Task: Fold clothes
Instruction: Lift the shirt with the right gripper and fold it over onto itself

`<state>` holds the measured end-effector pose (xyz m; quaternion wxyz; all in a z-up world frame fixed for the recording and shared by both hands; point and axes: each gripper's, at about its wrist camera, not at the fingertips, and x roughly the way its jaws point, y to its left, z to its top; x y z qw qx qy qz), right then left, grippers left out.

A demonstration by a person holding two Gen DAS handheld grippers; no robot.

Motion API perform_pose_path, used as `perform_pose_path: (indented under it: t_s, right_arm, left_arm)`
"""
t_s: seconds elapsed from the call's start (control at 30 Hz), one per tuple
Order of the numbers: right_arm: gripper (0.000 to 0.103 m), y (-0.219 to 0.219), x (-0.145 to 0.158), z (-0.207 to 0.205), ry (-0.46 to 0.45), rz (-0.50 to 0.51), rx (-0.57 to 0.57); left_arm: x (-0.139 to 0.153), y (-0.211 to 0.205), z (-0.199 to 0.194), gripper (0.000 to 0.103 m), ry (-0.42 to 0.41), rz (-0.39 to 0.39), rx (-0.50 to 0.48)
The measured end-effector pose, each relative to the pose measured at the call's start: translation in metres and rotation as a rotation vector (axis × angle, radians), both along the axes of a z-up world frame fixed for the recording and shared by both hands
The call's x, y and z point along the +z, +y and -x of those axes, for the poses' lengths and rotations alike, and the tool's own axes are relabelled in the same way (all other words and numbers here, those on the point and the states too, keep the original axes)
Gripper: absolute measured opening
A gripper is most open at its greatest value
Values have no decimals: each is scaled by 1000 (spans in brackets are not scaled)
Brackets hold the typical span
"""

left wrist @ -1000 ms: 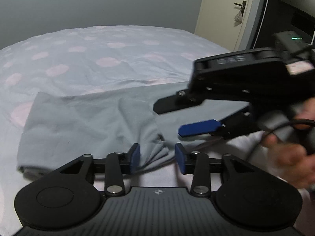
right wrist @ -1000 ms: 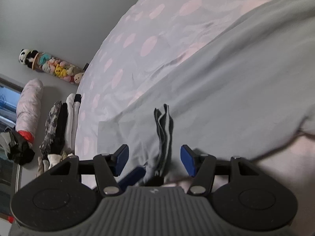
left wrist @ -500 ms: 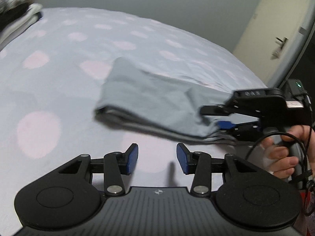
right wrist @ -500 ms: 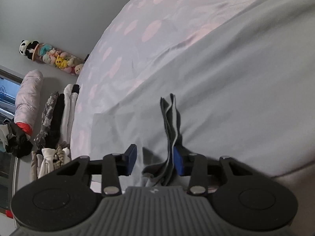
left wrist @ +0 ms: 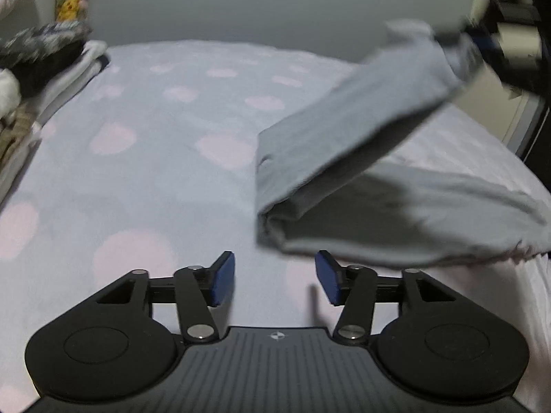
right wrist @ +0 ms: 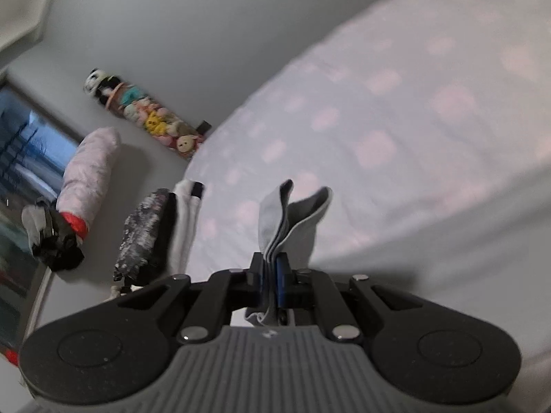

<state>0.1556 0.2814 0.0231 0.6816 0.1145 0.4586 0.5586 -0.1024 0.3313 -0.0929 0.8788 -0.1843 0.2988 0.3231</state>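
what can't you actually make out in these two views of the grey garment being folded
- Right gripper, left wrist view: smeared by motion blur at the top right; its jaws cannot be read there.
- Grey garment, left wrist view: its lifted end is blurred, and its far right end is cut off by the frame edge.
- Grey garment, right wrist view: only the pinched folds show; the gripper body hides the rest.
- Stacked clothes, left wrist view: blurred and cut by the left edge.
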Motion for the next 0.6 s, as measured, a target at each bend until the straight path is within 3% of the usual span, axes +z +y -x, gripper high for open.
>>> perform_pose_path:
  t_s: [0.13,0.23,0.43,0.6]
  right_arm:
    - [8,19,33,11,-74,1,31]
    - [7,23,48,16,-98,5,39]
    - [6,12,83,-1,-186,14,25]
    - [6,-6,120,-26,-278,38,-4]
  left_arm:
    - [-6,6,-30,69,29,-51,27]
    - [-17,23,-42,64,83,-40,89]
    - [-14,21,-40,64,7,-9,55]
    - [-6,1,-68,64,-37,14,8]
